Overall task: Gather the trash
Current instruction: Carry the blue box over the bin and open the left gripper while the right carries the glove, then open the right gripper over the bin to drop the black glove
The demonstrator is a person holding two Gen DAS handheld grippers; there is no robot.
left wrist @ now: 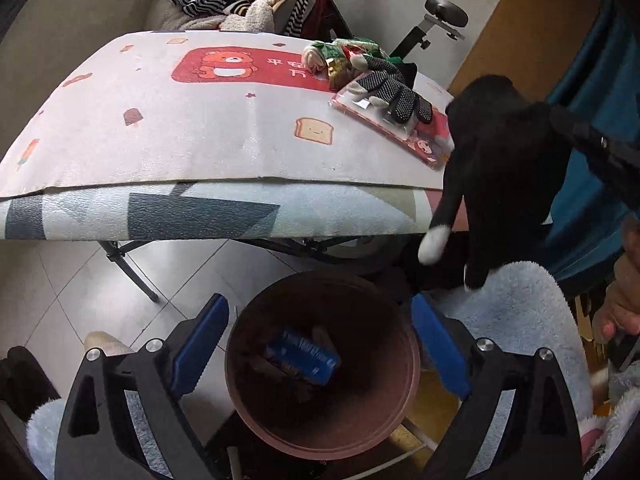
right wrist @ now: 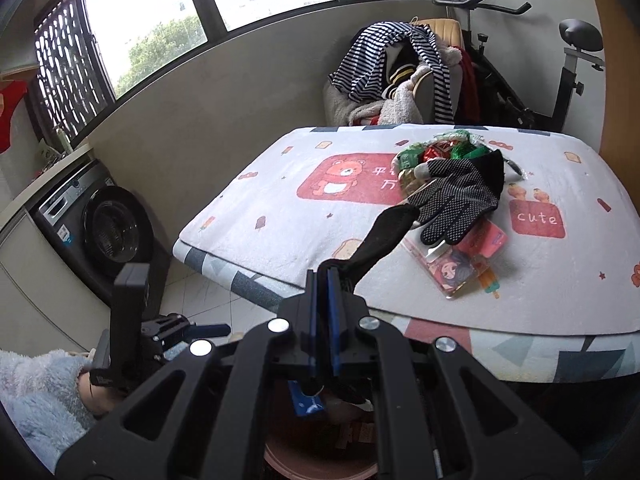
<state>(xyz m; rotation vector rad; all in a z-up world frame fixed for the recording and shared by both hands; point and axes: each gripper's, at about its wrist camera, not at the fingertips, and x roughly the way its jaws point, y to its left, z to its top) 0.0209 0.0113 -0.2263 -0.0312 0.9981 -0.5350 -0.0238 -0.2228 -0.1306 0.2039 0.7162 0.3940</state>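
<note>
The brown bin fills the lower centre of the left view, below the released left gripper. The right gripper, clenched on a black glove, hangs it lengthwise at right, nearer the rim.
</note>
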